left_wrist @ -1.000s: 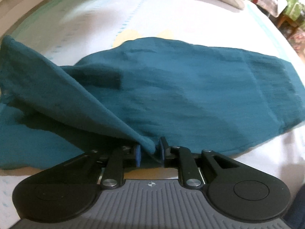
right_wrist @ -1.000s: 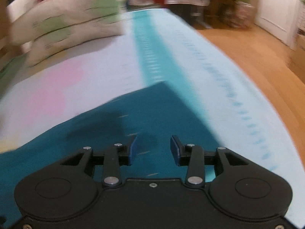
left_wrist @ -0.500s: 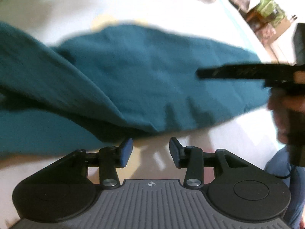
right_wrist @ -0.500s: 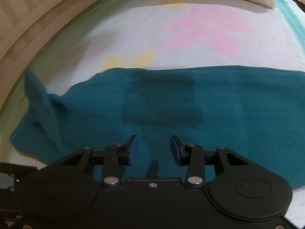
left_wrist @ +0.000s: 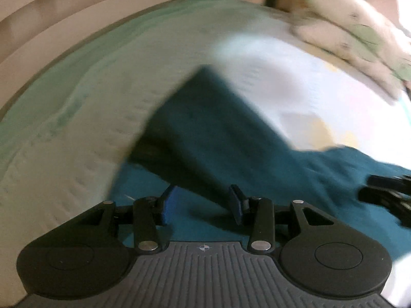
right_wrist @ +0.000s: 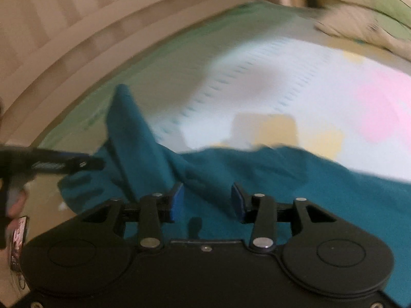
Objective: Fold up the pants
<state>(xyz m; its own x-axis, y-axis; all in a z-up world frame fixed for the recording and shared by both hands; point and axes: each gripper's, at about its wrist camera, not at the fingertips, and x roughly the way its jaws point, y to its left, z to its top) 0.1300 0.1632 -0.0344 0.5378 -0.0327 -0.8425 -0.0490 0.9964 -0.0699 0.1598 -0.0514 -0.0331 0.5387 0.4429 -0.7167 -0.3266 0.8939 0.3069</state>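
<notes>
The teal pants lie on the bed sheet, with one end raised in a pointed fold toward the far side. My left gripper is open and empty just above the cloth near that raised fold. In the right wrist view the pants spread across the middle, with the raised fold at the left. My right gripper is open and empty over the cloth. The left gripper shows at the left edge of that view, and the right gripper at the right edge of the left wrist view.
Pillows lie at the far right of the bed, also in the right wrist view. A wooden bed rail curves along the far side. The sheet has a green border and pink and yellow patches.
My left gripper has opened and let go of the pants' edge, then swung left toward the raised fold. My right gripper has swung left too, staying open over the cloth.
</notes>
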